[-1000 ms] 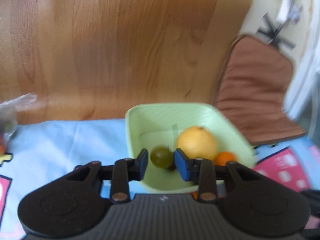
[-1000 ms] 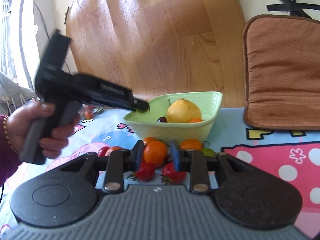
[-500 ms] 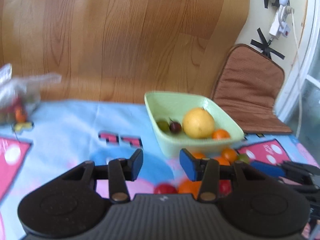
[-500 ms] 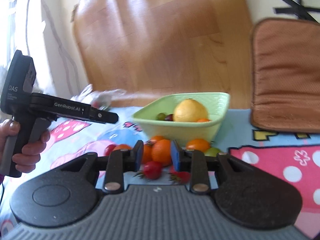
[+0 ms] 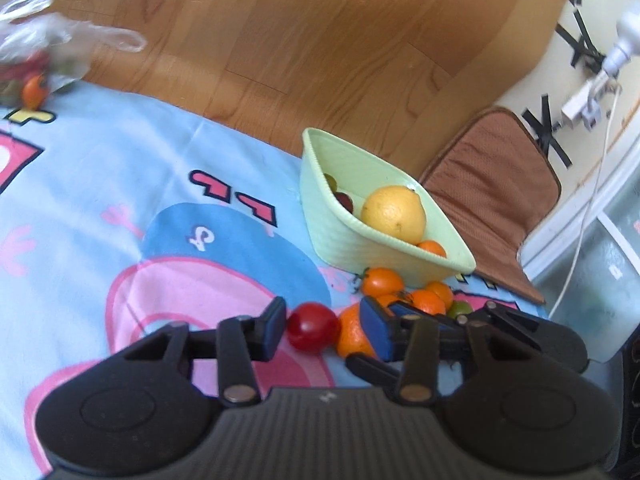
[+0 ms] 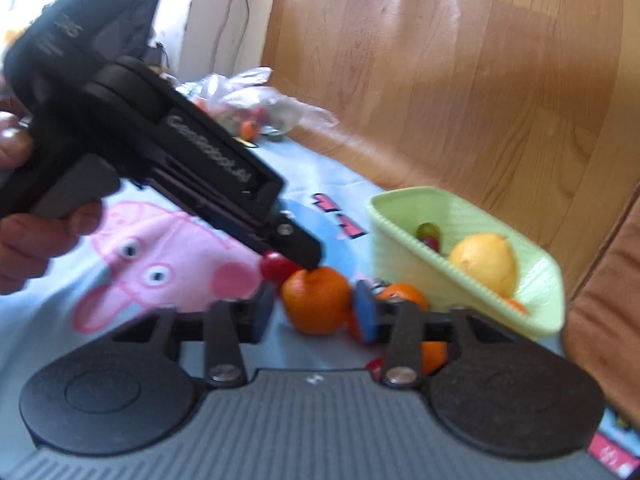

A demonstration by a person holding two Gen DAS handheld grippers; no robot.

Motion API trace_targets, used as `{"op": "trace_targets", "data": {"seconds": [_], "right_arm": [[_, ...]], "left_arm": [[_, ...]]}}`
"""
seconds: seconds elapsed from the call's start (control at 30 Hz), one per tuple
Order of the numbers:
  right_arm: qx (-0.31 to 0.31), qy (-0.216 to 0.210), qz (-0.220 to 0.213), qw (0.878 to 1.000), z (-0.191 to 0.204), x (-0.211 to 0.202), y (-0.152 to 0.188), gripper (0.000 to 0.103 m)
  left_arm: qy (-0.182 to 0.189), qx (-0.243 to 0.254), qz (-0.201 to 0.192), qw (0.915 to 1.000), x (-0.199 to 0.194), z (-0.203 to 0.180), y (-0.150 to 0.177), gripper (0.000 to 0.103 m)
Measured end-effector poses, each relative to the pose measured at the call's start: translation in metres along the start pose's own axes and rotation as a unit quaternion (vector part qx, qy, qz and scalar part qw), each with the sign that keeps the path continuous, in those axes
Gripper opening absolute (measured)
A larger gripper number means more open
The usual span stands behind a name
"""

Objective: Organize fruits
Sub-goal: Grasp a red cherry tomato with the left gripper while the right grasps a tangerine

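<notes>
The left tool (image 5: pixel 326 328) sits low in the middle of its own view, jaws closed around a red tomato (image 5: pixel 312 326) that lies on the blue cartoon cloth (image 5: pixel 120 160). In the right wrist view this tool reaches in from the upper left, held by a hand (image 6: pixel 24 216) at the left edge. Its tip is over the tomato and just beside the top of an orange mandarin (image 6: pixel 316 300).

The right tool (image 6: pixel 316 314) is at the lower middle of its view. Its jaws are opening with the mandarin between them: the right blue pad is at the fruit's edge, and a narrow gap shows at the left pad.

Both fruits belong to a loose cluster on the cloth, just in front of the pale green basket (image 5: pixel 344 236) at centre right. More small orange fruits (image 5: pixel 382 282) lie there, close to the basket's wall. Inside the basket are a large yellow citrus (image 5: pixel 394 214), a small orange fruit (image 5: pixel 431 249) and some dark small fruits at the far end.

A clear plastic bag (image 5: pixel 48 40) with more fruit sits at the upper left, at the cloth's far edge. A brown cushion (image 5: pixel 492 184) lies to the right of the basket.
</notes>
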State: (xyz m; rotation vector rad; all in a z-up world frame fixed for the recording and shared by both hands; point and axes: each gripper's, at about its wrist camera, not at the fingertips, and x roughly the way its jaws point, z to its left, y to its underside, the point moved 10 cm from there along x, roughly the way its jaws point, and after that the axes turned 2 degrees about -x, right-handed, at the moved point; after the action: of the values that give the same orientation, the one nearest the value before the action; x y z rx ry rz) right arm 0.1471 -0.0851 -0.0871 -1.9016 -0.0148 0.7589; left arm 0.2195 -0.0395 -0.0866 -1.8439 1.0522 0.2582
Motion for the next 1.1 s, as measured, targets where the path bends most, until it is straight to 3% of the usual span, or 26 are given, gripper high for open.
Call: {"op": "trace_targets", "data": {"seconds": [0.1,0.27,0.5,0.73,0.9,1.1], "right_arm": [[0.040,-0.013,-0.003,0.999,-0.001,-0.019,0.002,0.041],[0.094,-0.026,-0.018,0.995,0.002,-0.078,0.023,0.041],[0.156,-0.006,0.000,0.988,0.005,-0.134,0.061,0.041],[0.175,0.001,0.006,0.985,0.012,-0.135,0.074,0.044],[0.167,0.005,0.006,0.986,0.021,-0.138,0.078,0.052],[0.173,0.009,0.007,0.985,0.019,-0.139,0.080,0.056]], "left_arm": [[0.014,-0.015,0.006,0.9998,-0.008,-0.002,0.009,0.028],[0.029,0.002,0.003,0.9996,-0.032,-0.019,0.040,0.028],[0.061,0.016,-0.004,0.9980,-0.072,-0.048,0.086,0.028],[0.004,0.070,-0.005,0.9975,-0.073,-0.060,0.109,0.033],[-0.026,0.122,-0.046,0.9912,-0.093,-0.071,0.106,0.057],[-0.036,0.163,-0.040,0.9851,-0.090,-0.082,0.117,0.058]]}}
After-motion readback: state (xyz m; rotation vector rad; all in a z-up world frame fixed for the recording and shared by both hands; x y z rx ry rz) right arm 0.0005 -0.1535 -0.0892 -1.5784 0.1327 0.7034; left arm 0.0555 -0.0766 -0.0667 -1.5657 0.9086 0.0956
